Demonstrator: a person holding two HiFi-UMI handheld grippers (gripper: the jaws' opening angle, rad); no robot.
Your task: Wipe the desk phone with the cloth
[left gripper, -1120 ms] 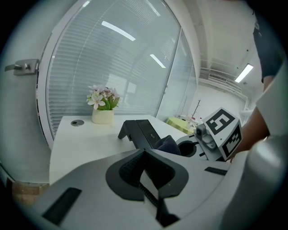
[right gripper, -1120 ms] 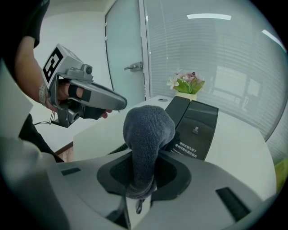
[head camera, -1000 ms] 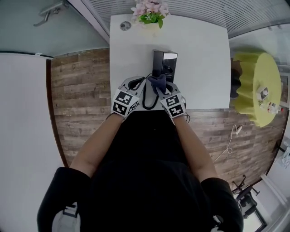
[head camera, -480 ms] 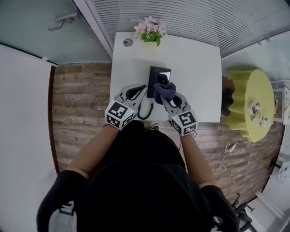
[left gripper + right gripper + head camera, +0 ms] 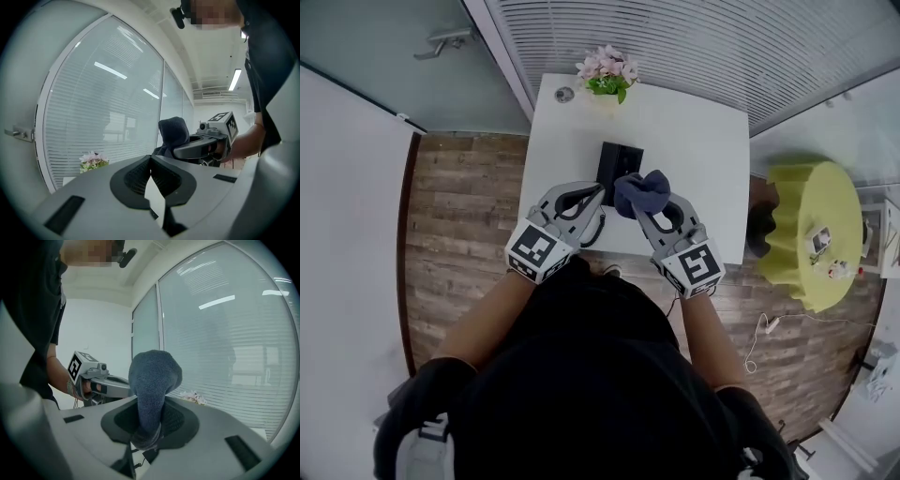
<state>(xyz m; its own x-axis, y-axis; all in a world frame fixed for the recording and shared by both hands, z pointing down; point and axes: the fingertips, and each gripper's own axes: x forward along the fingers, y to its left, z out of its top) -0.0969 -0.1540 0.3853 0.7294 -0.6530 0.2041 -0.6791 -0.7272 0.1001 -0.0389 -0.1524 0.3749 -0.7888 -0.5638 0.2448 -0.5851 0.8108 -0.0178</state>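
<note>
Cloth (image 5: 643, 191) pinched by the right gripper (image 5: 639, 204) should press flat on the desk phone (image 5: 615, 161); left gripper (image 5: 596, 192), jaws together, could steady it

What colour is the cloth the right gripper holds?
The cloth is dark blue-grey, clearest in the right gripper view.

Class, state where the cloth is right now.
In the head view the cloth is clamped in the right tool near the middle of the table, over the phone at its right edge, with the left tool just to its left.
</note>
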